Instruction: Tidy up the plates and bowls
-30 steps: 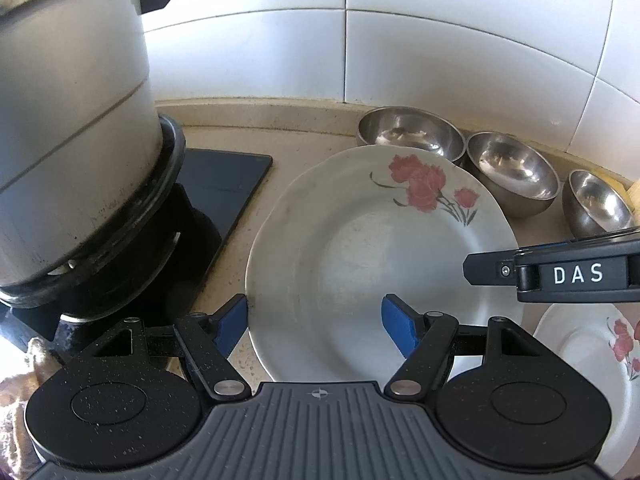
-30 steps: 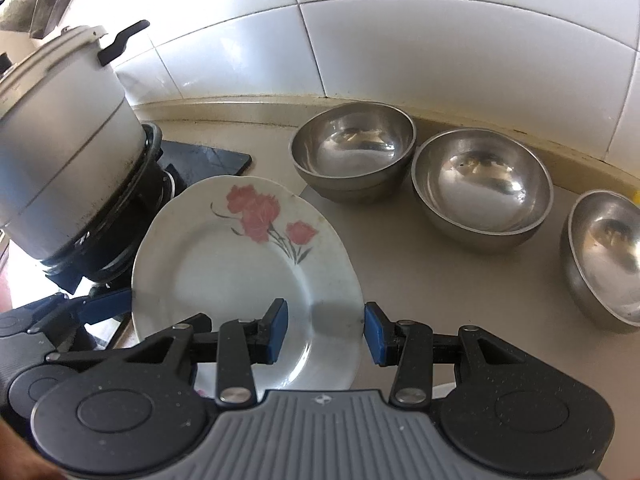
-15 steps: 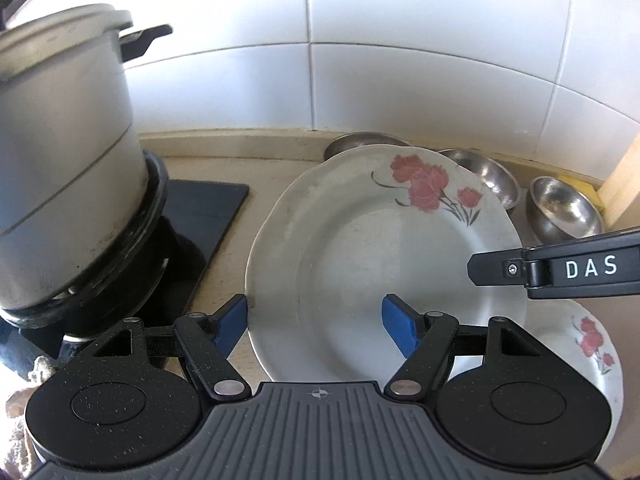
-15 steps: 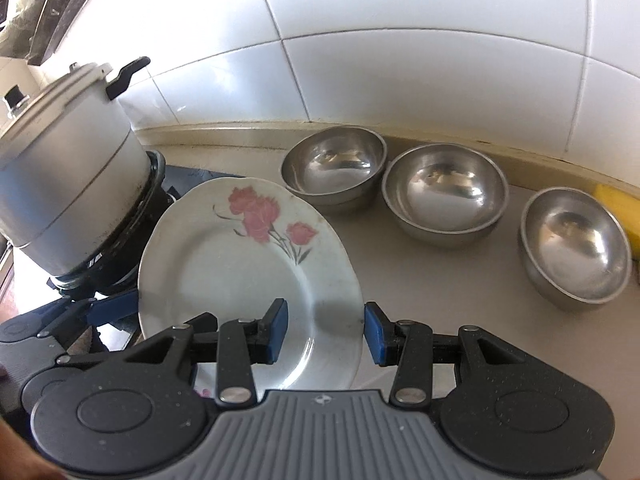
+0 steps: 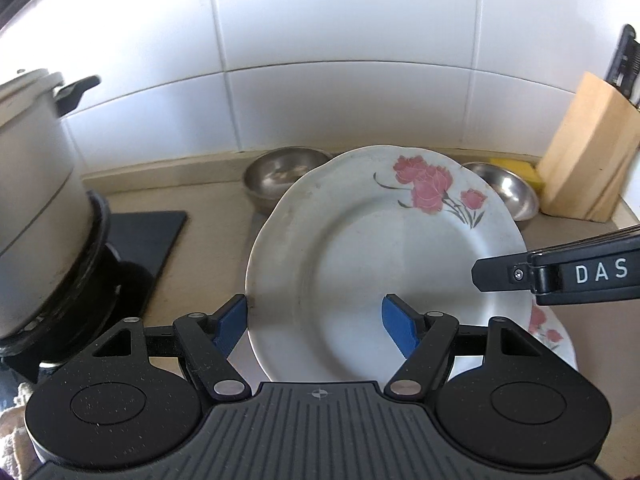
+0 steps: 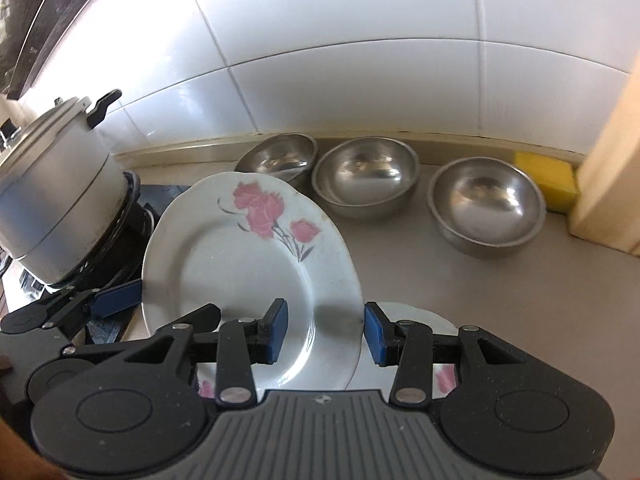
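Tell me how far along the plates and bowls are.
Early stage. Nothing looks stacked yet. In hand: both tools, left and right, straddle opposite rims of a tilted flowered plate, above a second plate lying on the counter. Left: set it down and gather the three steel bowls, separate along the wall.

Plate (image 6: 224, 272): white, pink flowers with grey-green stems. Beyond plate: three silver steel bowls (image 6: 366, 176), yellow sponge (image 6: 546, 176), pale wood block (image 5: 592, 156). Left of plate: grey pot (image 6: 56, 196). Fingertips (image 6: 276, 330) blue.
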Motion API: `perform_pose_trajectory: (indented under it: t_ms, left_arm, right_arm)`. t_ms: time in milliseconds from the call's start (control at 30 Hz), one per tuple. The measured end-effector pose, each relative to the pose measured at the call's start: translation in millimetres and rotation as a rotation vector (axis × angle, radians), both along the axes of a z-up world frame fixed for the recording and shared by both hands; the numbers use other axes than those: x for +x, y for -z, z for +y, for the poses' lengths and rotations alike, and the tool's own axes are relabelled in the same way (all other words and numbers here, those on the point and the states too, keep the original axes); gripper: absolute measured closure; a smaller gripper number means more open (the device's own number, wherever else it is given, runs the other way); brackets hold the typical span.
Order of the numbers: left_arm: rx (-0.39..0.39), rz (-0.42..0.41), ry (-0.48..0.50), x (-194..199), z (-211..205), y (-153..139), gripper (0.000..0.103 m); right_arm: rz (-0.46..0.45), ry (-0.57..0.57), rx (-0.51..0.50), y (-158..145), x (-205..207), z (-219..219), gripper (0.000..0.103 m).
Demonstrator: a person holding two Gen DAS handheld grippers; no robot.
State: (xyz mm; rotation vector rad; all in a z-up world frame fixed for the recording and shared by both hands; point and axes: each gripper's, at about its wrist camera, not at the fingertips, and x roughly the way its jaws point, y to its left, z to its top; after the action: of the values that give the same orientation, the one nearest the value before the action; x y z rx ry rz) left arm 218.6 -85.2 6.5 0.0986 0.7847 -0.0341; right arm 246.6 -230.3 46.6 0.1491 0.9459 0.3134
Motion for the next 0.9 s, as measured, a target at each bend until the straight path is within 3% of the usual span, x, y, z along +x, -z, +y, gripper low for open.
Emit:
perform_pose_trajectory:
  t_ms: [433,900]
  left_arm:
    - [0.026,0.011,0.113,-12,-42,8,0.032]
    - [0.037,0.030,0.163,-27,-56,12,0.031]
  right_arm:
    - [0.035,0.101,0.006,6,-31,-47,0.077]
    - [0.089,0.146,0.032,14,-52,-67,0.077]
